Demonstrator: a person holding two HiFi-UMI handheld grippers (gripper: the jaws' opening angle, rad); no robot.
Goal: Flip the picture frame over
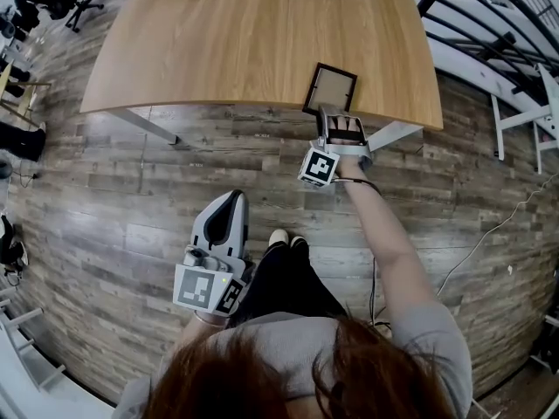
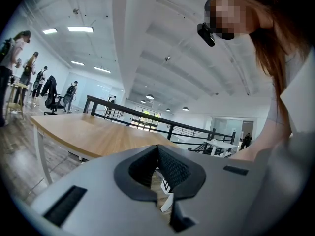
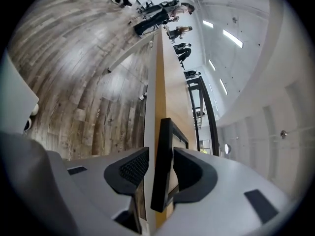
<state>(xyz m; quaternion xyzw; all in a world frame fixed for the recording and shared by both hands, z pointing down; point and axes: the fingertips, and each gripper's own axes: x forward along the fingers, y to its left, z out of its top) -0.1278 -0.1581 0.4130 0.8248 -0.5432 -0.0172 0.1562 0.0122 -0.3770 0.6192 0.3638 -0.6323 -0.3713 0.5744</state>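
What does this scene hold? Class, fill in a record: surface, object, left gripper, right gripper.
surface: wooden table
object: black picture frame, lying at the table's near edge
left gripper: fingers together, nothing between them, held away from the table
right gripper: fingers apart, the picture frame's edge between them

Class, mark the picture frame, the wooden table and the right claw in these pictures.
picture frame [image 1: 331,88], head view, middle of its panel.
wooden table [image 1: 253,33], head view, bare top.
right claw [image 3: 160,155], right gripper view, midway between its fingertips.
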